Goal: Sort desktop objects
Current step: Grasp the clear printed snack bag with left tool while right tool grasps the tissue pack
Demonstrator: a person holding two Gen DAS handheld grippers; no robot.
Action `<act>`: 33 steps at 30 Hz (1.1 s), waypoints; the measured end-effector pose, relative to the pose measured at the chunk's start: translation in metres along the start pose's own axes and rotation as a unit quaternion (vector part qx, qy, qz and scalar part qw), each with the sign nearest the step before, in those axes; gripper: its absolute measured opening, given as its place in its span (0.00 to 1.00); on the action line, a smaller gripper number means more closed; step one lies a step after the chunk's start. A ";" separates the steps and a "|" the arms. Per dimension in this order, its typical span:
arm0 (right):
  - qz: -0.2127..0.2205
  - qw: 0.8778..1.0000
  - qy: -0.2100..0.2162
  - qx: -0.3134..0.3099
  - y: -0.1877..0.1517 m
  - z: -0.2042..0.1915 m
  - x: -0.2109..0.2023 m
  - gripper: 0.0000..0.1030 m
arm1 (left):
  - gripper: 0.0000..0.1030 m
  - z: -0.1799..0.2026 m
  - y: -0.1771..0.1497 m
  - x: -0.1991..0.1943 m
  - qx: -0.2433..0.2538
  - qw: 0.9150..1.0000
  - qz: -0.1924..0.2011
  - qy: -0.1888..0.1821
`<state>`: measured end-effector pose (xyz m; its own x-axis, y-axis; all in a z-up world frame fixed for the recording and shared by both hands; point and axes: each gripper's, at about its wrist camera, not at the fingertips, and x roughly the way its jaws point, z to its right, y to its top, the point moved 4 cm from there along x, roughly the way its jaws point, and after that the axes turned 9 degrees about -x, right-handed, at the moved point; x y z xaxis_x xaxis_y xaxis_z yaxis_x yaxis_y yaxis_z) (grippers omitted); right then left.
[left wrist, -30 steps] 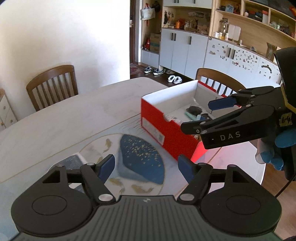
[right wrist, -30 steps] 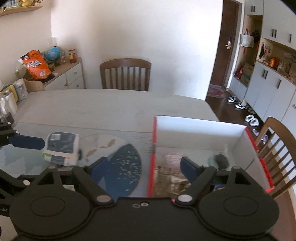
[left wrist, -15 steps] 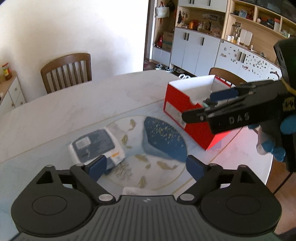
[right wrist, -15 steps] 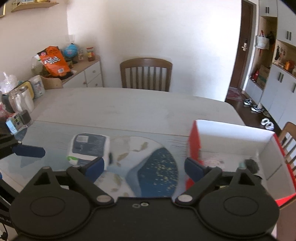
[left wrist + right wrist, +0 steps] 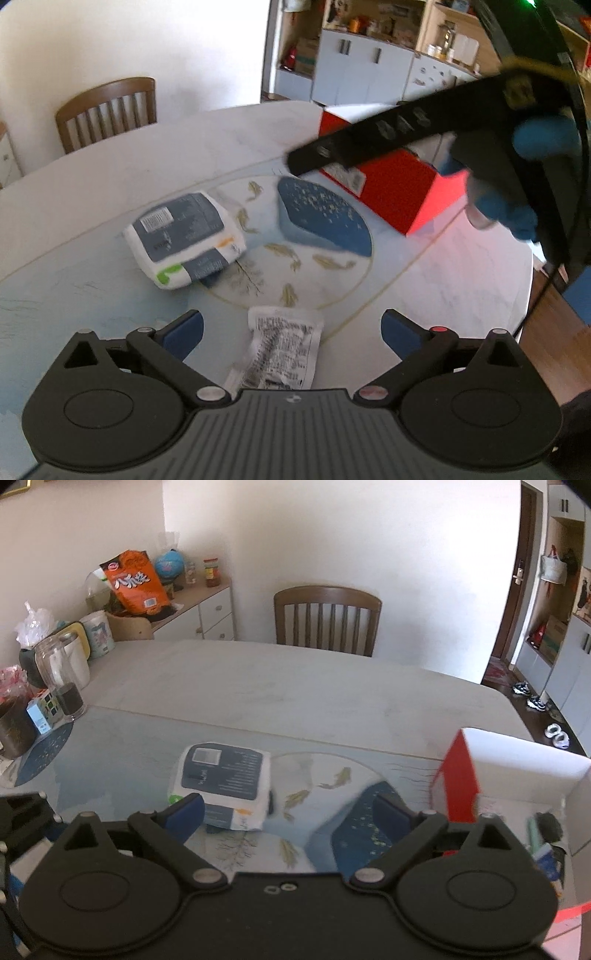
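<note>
A red box with a white inside (image 5: 391, 192) stands on the table at the right; it also shows in the right wrist view (image 5: 517, 775), with small items in it. A white and grey-blue tissue pack (image 5: 184, 236) lies on the patterned mat; it also shows in the right wrist view (image 5: 225, 782). A clear plastic sachet (image 5: 280, 347) lies just ahead, between the fingers of my open, empty left gripper (image 5: 291, 332). My right gripper (image 5: 288, 812) is open and empty above the mat, between the pack and the box.
A wooden chair (image 5: 328, 620) stands at the table's far side. A glass jar, a cup and small boxes (image 5: 55, 690) crowd the table's left end. A sideboard with an orange bag (image 5: 135, 579) stands behind. The table edge (image 5: 509, 295) is to the right.
Both grippers have swung left, away from the red box. The tissue pack has come to the middle of both views, and the sachet has come into view under the left gripper.
</note>
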<state>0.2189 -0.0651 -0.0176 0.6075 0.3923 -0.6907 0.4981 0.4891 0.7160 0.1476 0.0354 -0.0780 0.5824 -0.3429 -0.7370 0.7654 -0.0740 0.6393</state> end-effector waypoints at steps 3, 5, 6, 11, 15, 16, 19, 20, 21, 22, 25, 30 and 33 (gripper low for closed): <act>-0.004 1.000 0.005 -0.003 0.002 -0.009 0.011 0.95 | 1.00 -0.004 -0.009 0.008 0.013 1.000 -0.008 0.001; -0.009 1.000 0.008 -0.002 0.001 -0.014 0.019 0.95 | 1.00 -0.008 -0.014 0.014 0.015 1.000 -0.014 0.000; -0.011 1.000 0.010 -0.002 0.001 -0.016 0.023 0.95 | 1.00 -0.011 -0.017 0.017 0.013 1.000 -0.018 -0.002; -0.020 1.000 -0.002 -0.002 0.002 -0.027 0.044 0.96 | 1.00 -0.019 -0.024 0.029 0.009 1.000 -0.024 -0.005; -0.025 1.000 -0.008 -0.003 0.004 -0.035 0.061 0.97 | 0.99 -0.019 -0.029 0.034 0.019 1.000 -0.022 -0.003; -0.026 1.000 -0.007 -0.005 0.005 -0.037 0.064 0.98 | 0.99 -0.019 -0.029 0.035 0.025 1.000 -0.019 -0.002; -0.029 1.000 -0.005 -0.009 0.008 -0.043 0.075 0.98 | 0.99 -0.019 -0.030 0.037 0.032 0.999 -0.012 -0.005; -0.029 0.999 -0.006 -0.013 0.009 -0.045 0.078 0.98 | 0.99 -0.019 -0.030 0.037 0.031 0.999 -0.010 -0.009; -0.030 0.999 -0.006 -0.015 0.010 -0.046 0.082 0.98 | 0.99 -0.020 -0.030 0.037 0.031 0.999 -0.008 -0.012; -0.031 0.999 -0.007 -0.015 0.011 -0.047 0.085 0.98 | 0.99 -0.021 -0.030 0.038 0.032 0.999 -0.006 -0.011; -0.035 0.999 -0.004 -0.017 0.012 -0.050 0.093 0.98 | 0.99 -0.021 -0.030 0.040 0.037 0.999 -0.001 -0.010; -0.039 0.999 -0.007 -0.020 0.016 -0.057 0.106 0.99 | 0.99 -0.021 -0.031 0.043 0.039 0.999 0.003 -0.013; -0.042 0.999 -0.007 -0.025 0.018 -0.060 0.112 1.00 | 0.99 -0.022 -0.032 0.044 0.038 0.999 0.003 -0.017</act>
<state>0.2590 0.0344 -0.0883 0.5735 0.3384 -0.7460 0.5157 0.5584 0.6498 0.1549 0.0429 -0.1357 0.5756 -0.3750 -0.7267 0.7386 -0.1430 0.6588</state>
